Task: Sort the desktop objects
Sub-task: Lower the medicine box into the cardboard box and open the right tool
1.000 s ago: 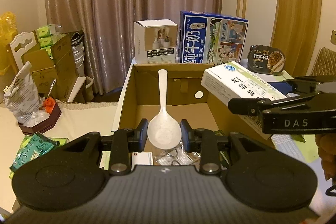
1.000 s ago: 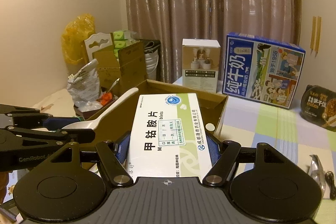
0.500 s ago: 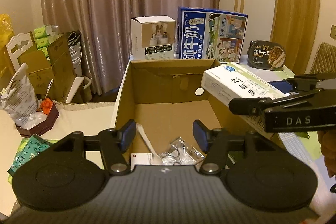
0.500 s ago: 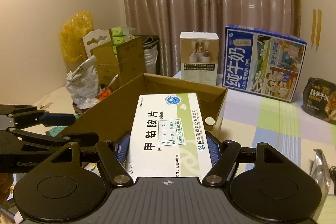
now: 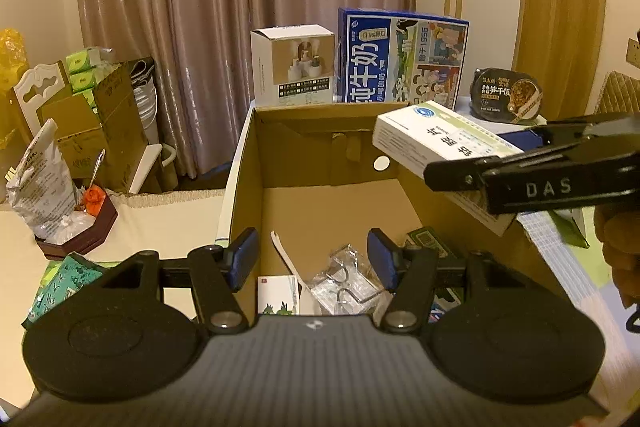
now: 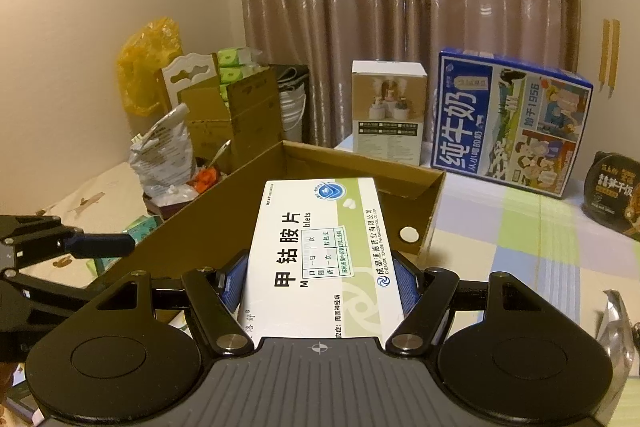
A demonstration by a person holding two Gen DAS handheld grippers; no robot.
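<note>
Hovering over the open brown cardboard box (image 5: 320, 155), the left gripper (image 5: 312, 259) has its blue-padded jaws parted with nothing between them. Below it on the box floor lies the white plastic rice spoon (image 5: 286, 259), its long axis running roughly away from the camera, leaning slightly left, the handle tip at the far end; its bowl end is hidden under the gripper body. Beside the spoon rest a clear crinkled plastic packet (image 5: 348, 279) and a small white card-like packet (image 5: 278, 295).

The right gripper (image 6: 320, 283) clamps a flat white-and-green medicine box with black Chinese lettering (image 6: 320, 251) by its two long sides. The box's long axis runs straight forward along the fingers, its far end reaching out above the cardboard box's near right wall. In the left wrist view the same medicine box (image 5: 436, 143) juts in from the right above that wall.
</note>
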